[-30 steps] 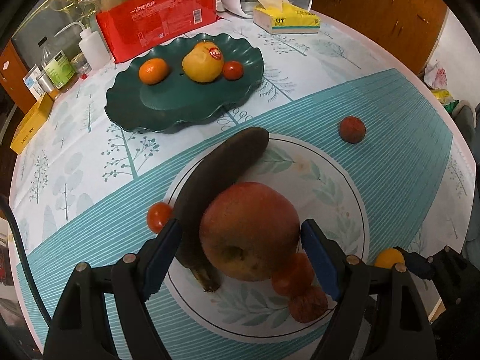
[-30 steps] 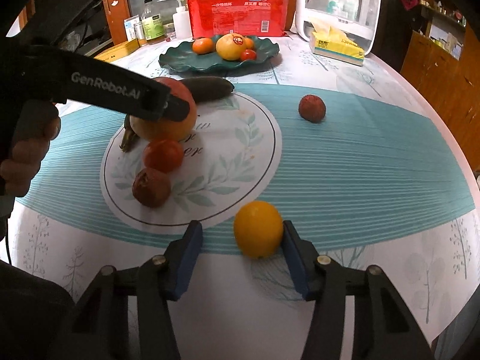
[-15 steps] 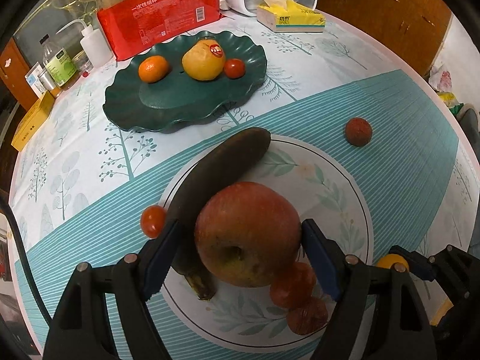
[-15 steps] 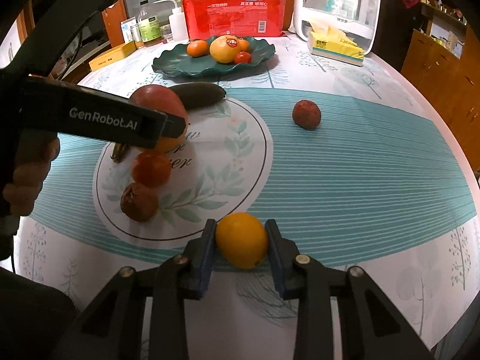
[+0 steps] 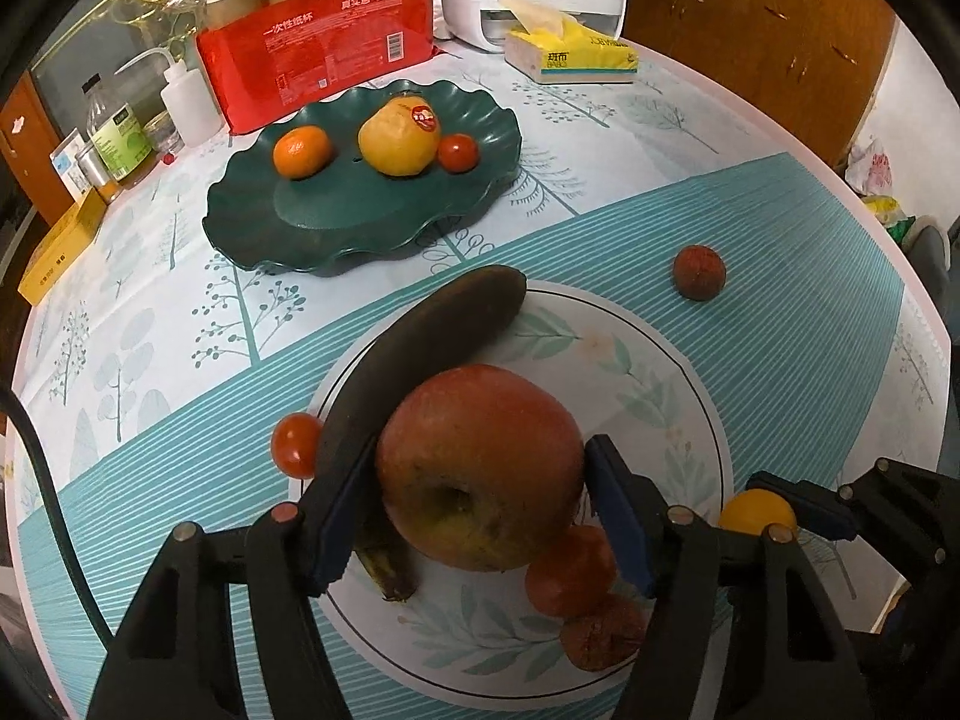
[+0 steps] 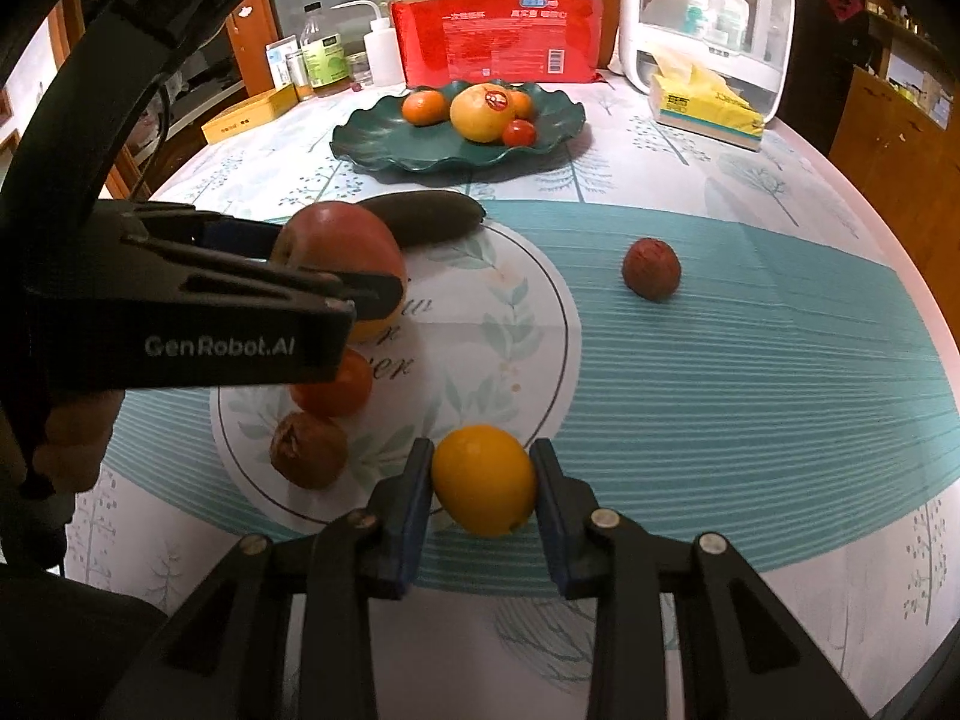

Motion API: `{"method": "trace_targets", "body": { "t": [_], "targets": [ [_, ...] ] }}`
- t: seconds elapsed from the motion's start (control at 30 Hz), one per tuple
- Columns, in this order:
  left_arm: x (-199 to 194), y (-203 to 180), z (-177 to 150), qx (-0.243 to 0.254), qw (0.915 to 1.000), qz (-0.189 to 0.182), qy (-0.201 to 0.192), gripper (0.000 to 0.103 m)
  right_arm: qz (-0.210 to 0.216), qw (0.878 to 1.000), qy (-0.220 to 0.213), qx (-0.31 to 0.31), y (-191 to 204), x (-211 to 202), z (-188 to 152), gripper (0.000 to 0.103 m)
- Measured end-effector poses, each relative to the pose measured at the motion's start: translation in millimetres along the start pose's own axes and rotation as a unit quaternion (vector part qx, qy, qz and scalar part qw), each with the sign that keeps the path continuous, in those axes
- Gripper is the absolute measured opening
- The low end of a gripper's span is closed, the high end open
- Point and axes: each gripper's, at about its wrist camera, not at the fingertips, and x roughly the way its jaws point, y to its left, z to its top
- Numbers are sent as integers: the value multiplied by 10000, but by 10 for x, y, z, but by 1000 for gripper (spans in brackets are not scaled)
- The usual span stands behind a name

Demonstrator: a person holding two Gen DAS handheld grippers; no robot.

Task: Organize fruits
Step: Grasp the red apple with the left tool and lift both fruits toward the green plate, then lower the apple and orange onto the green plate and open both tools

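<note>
My left gripper [image 5: 474, 498] is shut on a big red apple [image 5: 480, 468] and holds it just above the round placemat [image 5: 648, 372]. Under it lie a dark banana [image 5: 432, 342], a tomato [image 5: 570, 570] and a wrinkled brown fruit [image 5: 606, 630]. My right gripper [image 6: 483, 483] is shut on a small yellow-orange fruit [image 6: 483, 480] near the table's front edge. The green wavy plate [image 5: 336, 222] at the back holds an orange, a yellow pear and a small tomato. The apple also shows in the right wrist view [image 6: 342, 246].
A small tomato [image 5: 295, 444] lies left of the banana. A dark red fruit [image 5: 698, 272] lies on the teal cloth to the right. A red cup pack [image 5: 318, 54], bottles, a tissue box [image 5: 570, 57] and a white appliance stand behind the plate.
My right gripper has shut on the yellow-orange fruit. My left gripper has lifted the apple a little off the placemat.
</note>
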Motion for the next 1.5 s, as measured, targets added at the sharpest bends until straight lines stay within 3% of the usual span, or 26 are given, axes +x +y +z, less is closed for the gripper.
{"method": "trace_targets", "body": {
  "t": [0.2,0.53,0.97,1.2,1.5],
  "targets": [
    [-51,126,8,-398,9989,-214,108,68,72,10000,38,-50,-5,9,89,32],
    [-433,489,137,-951,9950,-283,-113,68,98,9997,-9,-221,-21,-40,403,32],
    [-862,1203,581,-1418,9866,210,-775,68,227,9968,-365,-674,52,-8,1122,32],
    [-780,1521,819,-1495,9829,509,-952,68,341,9939,-579,-872,110,137,1498,32],
    [-469,1654,1153,-1581,9806,475,-1059,68,561,9920,-555,-987,197,480,1767,32]
  ]
}}
